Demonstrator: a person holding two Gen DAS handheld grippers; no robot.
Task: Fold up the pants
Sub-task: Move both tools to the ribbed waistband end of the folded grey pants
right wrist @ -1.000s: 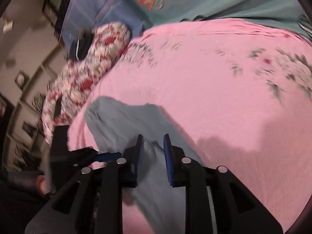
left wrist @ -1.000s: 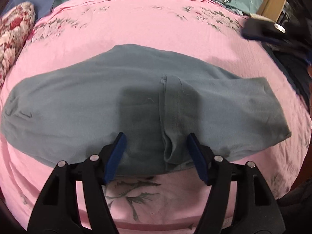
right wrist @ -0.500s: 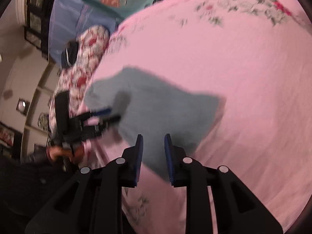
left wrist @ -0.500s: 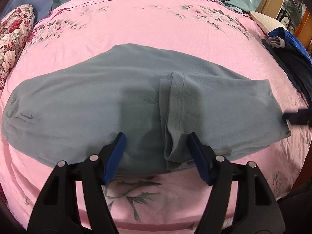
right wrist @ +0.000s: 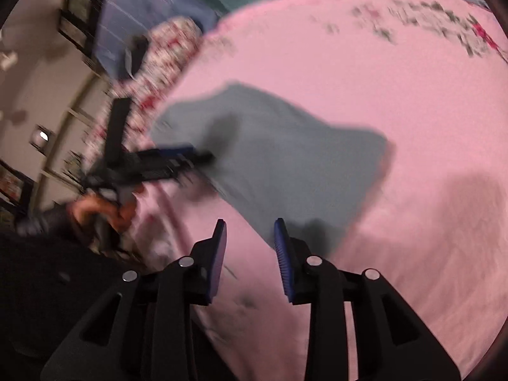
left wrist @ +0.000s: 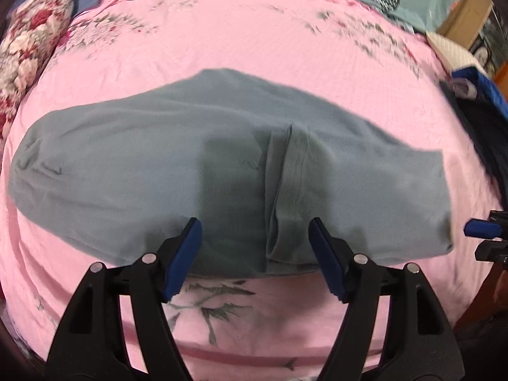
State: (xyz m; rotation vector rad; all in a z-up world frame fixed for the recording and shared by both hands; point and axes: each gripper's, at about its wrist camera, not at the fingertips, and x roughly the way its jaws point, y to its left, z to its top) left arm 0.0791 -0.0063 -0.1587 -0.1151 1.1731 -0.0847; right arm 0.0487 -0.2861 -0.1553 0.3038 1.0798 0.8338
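Pink bedsheet (left wrist: 254, 73), folded grey pants (left wrist: 133, 165) lying left-right, seemingly flat, both grippers' jaws wide.

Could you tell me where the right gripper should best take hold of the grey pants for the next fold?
Probably the near right corner of the pants, approached from the right side. That end lies flat on the pink sheet with a straight, free edge, and the open right gripper is close beside it.

Grey-blue pants (left wrist: 133, 158) lie on a pink, flower-printed bedsheet (left wrist: 254, 38); blue-padded black tools.
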